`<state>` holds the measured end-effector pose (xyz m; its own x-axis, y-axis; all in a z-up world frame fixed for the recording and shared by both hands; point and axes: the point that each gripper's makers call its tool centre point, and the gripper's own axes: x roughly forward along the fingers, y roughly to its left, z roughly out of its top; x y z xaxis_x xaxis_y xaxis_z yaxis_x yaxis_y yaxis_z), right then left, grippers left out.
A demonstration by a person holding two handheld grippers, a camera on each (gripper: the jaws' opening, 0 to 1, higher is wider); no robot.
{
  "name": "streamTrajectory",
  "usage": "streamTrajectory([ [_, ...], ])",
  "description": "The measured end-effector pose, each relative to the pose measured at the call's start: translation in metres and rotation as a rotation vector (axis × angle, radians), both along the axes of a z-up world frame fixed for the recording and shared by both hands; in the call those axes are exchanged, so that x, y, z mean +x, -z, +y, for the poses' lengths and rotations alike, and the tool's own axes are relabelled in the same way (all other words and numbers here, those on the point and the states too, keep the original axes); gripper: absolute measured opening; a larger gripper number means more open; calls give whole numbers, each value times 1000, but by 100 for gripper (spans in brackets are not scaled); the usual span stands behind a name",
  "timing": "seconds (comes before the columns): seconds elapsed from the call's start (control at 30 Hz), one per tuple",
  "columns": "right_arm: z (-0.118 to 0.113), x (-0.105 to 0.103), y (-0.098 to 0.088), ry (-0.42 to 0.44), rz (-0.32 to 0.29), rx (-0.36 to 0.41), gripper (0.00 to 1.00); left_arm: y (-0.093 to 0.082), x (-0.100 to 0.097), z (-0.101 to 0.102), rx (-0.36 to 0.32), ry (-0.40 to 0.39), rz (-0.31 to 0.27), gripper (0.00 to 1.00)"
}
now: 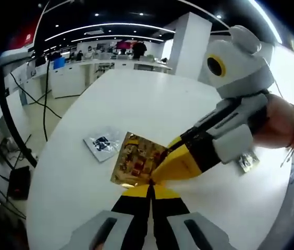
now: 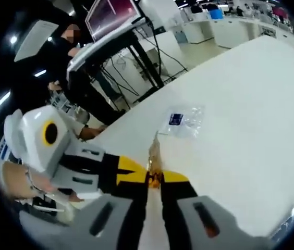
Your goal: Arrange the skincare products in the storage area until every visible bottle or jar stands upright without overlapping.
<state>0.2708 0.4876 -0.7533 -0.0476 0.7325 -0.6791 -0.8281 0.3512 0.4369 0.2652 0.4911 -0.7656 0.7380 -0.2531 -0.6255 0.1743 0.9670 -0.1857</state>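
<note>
At the lower centre of the left gripper view, the left hand-held gripper (image 1: 150, 183) and right hand-held gripper (image 1: 160, 169) both pinch a gold sachet (image 1: 135, 160) over the white desk (image 1: 152, 104). Left of it lies what seems a clear packet (image 1: 101, 144).

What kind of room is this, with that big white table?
Probably an open-plan lab or workshop. The large white table stands among long white counters, black cables trailing over the floor, a monitor on a black stand and strip lights overhead. Both grippers pinch a gold foil packet.
</note>
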Motion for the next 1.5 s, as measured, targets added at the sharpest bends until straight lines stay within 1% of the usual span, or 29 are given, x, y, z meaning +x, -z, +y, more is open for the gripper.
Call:
streamTrajectory([
  [0.1,-1,-3,-2,-8,-7,-6,8,0,0,0,-3,-5,-5,1],
  [0.2,-2,-4,-3,-29,-44,-17,8,0,-1,1,-9,-10,-13,1],
  [0.23,-2,-4,-3,-33,-46,-17,8,0,-1,1,-12,-12,-15,1],
  [0.27,-2,-4,-3,-42,-53,-21,8,0,-2,1,-29,-20,-26,1],
  [0.37,-3,-2,-3,-44,-73,-29,8,0,-2,1,-40,-25,-37,1],
  [0.47,-3,5,-3,-37,-132,-38,10,-1,-2,0,-31,-19,-40,1],
  [0.5,-3,6,-4,-36,-144,-39,10,-1,-2,0,-28,-17,-40,1],
  [0.57,-2,8,-5,-37,-152,-37,11,-1,-2,0,-19,-8,-41,1],
  [0.67,1,15,-13,-20,-173,-9,11,-1,-2,0,-10,-5,-46,0],
  [0.7,3,18,-15,-9,-173,-1,10,-1,-2,0,-9,-5,-49,1],
  [0.77,4,17,-16,-4,-146,-11,3,-1,-2,0,-12,-10,-50,1],
  [0.83,2,16,-16,-7,-157,-26,2,-1,-2,1,-34,-27,-46,1],
  [0.87,0,14,-16,-8,-178,-28,2,-1,-2,1,-77,-58,-35,1],
  [0.9,-3,14,-15,-4,-188,-45,2,-2,-2,1,-88,-60,-32,1],
  [0.93,-4,14,-14,-1,-188,-49,2,-2,-3,1,-112,-67,-23,1],
  [0.97,-7,13,-14,9,-183,-46,2,-1,-4,1,-151,-96,-1,2],
  [1.0,-9,12,-14,18,-177,-44,2,-2,-4,0,-169,-103,9,4],
  [1.03,-11,12,-16,30,-171,-39,2,-5,-5,-3,-205,-110,11,9],
  [1.1,-15,14,-21,52,-178,-21,2,-11,-5,-11,-264,-102,-2,21],
  [1.13,-15,13,-26,58,-164,3,2,-10,-7,-11,-258,-99,6,24],
  [1.17,-14,13,-27,61,-156,10,2,-9,-9,-11,-251,-92,16,25],
  [1.2,-15,12,-30,68,-147,23,2,-10,-11,-12,-241,-90,11,24],
  [1.27,-17,11,-34,69,-155,27,2,-10,-14,-12,-233,-85,10,24],
  [1.37,-22,8,-40,68,-171,40,2,-14,-15,-16,-275,-78,-6,24],
  [1.4,-23,7,-43,70,-169,50,2,-17,-16,-19,-305,-76,-12,24],
  [1.43,-25,5,-48,79,-159,70,2,-18,-16,-19,-319,-82,-10,24],
  [1.5,-26,4,-54,86,-154,92,2,-22,-16,-20,-329,-79,-23,24],
])
